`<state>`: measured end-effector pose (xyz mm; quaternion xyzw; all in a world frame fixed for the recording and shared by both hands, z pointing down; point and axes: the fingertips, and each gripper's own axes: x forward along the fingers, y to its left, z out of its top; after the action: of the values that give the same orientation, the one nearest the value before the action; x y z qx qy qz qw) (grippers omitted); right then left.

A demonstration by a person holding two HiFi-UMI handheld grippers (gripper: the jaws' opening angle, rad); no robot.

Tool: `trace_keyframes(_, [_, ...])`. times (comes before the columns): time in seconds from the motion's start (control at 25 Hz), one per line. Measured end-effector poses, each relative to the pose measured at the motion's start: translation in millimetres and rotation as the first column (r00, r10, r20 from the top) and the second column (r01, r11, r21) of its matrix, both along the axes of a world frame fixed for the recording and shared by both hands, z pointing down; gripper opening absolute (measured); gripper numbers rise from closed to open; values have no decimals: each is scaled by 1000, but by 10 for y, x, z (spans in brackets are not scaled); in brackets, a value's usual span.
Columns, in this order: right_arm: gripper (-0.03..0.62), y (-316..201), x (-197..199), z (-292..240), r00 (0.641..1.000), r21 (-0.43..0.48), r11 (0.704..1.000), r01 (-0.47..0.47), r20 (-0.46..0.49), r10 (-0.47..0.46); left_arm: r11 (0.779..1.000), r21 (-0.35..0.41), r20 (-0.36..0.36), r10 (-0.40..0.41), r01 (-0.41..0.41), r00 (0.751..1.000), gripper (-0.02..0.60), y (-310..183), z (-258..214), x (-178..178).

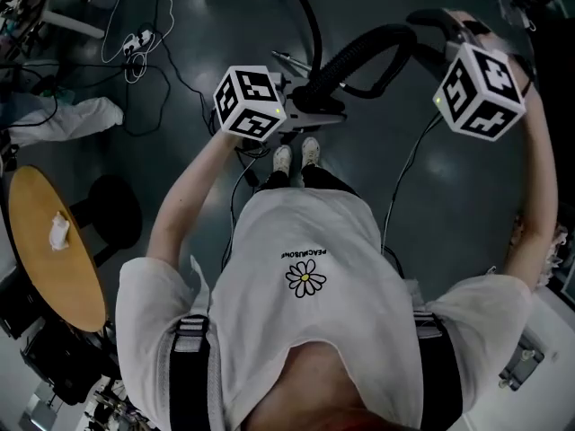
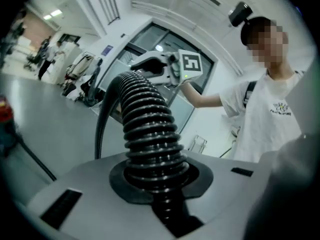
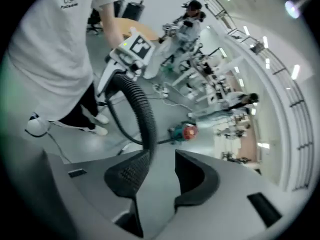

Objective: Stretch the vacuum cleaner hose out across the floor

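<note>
Vacuum hose in hand: my left claw (image 2: 156, 194) is clamped on the black ribbed vacuum cleaner hose (image 2: 147, 129), both pads pressed round its ridges. From that grip the hose rises, arches over and runs across to my right claw (image 3: 162, 176), held well apart on the other side. The right claw's jaws stand apart, with only the grey floor (image 3: 165, 149) showing in the gap. The hose comes down to the tip of the pad (image 3: 127, 176) on the left of that claw's own view, and whether it touches there cannot be told. Beyond the open jaws a teal and red machine (image 3: 186, 131) sits on the floor, with a thin dark line running from it. Each claw carries its marker cube, one on the left (image 1: 250, 101) and one on the right (image 1: 481, 88). Below and between the two claws are my white shoes (image 1: 296, 155), and nearer still my white T-shirt (image 1: 269, 330) with its daisy print. Out past the left claw's outer side stands a round wooden table (image 1: 63, 285) bearing a crumpled white scrap (image 1: 58, 232), while loose cables (image 1: 144, 43) trail over the floor ahead of that claw.
</note>
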<state>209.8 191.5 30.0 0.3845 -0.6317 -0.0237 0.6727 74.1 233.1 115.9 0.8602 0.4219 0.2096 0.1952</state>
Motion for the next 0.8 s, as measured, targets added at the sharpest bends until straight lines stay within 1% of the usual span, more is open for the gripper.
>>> trace_keyframes(0.04, [170, 10, 251, -272, 997, 95, 992, -82, 16, 81, 997, -66, 36, -46, 48, 998, 83, -92, 58, -3])
trace_keyframes(0.08, [170, 36, 518, -566, 980, 200, 961, -193, 94, 178, 984, -144, 65, -97, 106, 993, 83, -179, 90, -9])
trace_keyframes(0.12, [169, 79, 751, -824, 931, 286, 897, -336, 245, 270, 966, -210, 78, -138, 152, 987, 83, -223, 86, -19])
trace_keyframes(0.16, [170, 142, 916, -995, 828, 318, 807, -497, 451, 332, 954, -245, 75, -158, 172, 985, 83, -197, 57, -35])
trace_keyframes(0.2, [169, 216, 1000, -1043, 657, 279, 705, -652, 672, 342, 956, -242, 61, -156, 167, 986, 83, -100, 28, -50])
trace_keyframes(0.24, [170, 286, 994, -950, 424, 171, 617, -768, 858, 290, 966, -214, 43, -142, 148, 989, 83, 36, 8, -55])
trace_keyframes(0.28, [170, 332, 892, -732, 157, 19, 571, -821, 968, 195, 976, -177, 20, -128, 130, 992, 83, 174, -9, -50])
trace_keyframes(0.32, [169, 359, 724, -420, -103, -140, 569, -810, 990, 98, 981, -149, -4, -122, 120, 992, 83, 286, -35, -40])
trace_keyframes(0.36, [170, 404, 560, -36, -340, -293, 574, -765, 940, 28, 983, -134, -25, -126, 122, 992, 83, 361, -74, -30])
trace_keyframes(0.4, [170, 493, 440, 387, -558, -450, 557, -698, 829, -30, 982, -133, -39, -137, 131, 990, 83, 407, -118, -26])
trace_keyframes(0.44, [170, 610, 358, 788, -749, -599, 527, -602, 653, -112, 980, -140, -44, -151, 143, 988, 83, 434, -156, -35])
trace_keyframes(0.48, [170, 728, 288, 1113, -873, -711, 509, -484, 432, -226, 977, -149, -44, -163, 155, 986, 83, 453, -178, -60])
trace_keyframes(0.52, [170, 820, 204, 1340, -914, -771, 512, -379, 225, -337, 975, -152, -41, -170, 162, 985, 83, 476, -178, -105])
trace_keyframes(0.56, [170, 864, 88, 1479, -908, -791, 526, -312, 84, -412, 977, -142, -39, -168, 161, 985, 83, 512, -158, -167])
trace_keyframes(0.6, [170, 857, -55, 1553, -896, -794, 542, -277, 9, -445, 982, -116, -42, -157, 151, 987, 83, 565, -127, -240])
trace_keyframes(0.68, [170, 764, -289, 1629, -882, -786, 573, -232, -78, -464, 992, -44, -61, -122, 120, 991, 83, 713, -71, -383])
trace_keyframes(0.72, [170, 726, -325, 1666, -865, -781, 589, -209, -133, -483, 994, -16, -67, -108, 107, 992, 83, 796, -53, -440])
trace_keyframes(0.76, [172, 712, -301, 1707, -837, -777, 600, -191, -190, -513, 995, 2, -68, -99, 100, 993, 83, 872, -37, -484])
trace_keyframes(0.8, [170, 727, -234, 1751, -800, -775, 605, -182, -240, -549, 995, 13, -65, -93, 94, 993, 83, 935, -18, -520])
